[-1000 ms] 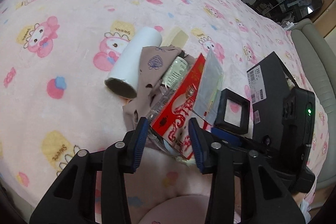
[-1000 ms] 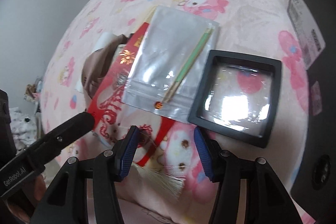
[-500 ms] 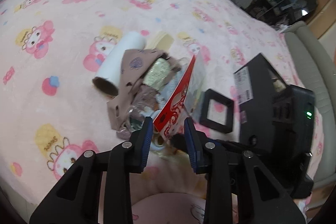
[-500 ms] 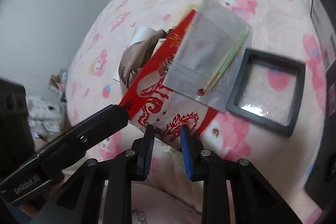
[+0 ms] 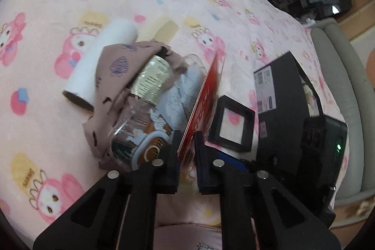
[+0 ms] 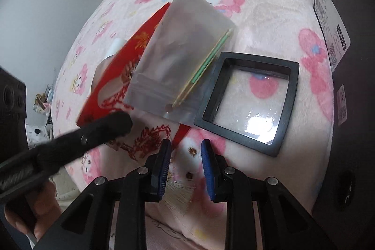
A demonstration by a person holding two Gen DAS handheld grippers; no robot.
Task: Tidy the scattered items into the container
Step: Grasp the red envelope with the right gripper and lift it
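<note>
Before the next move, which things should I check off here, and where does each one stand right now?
1. Left gripper shut on the red packet: ok.
2. Right gripper is shut with the tassel between its fingers; whether it really grips it: cannot tell.
3. Zip bag secured: not ok, it lies loose on top of the packet.
4. Black frame clear of the packet: cannot tell, it sits right against the bag.
5. Black box open and ready to receive items: cannot tell.
</note>
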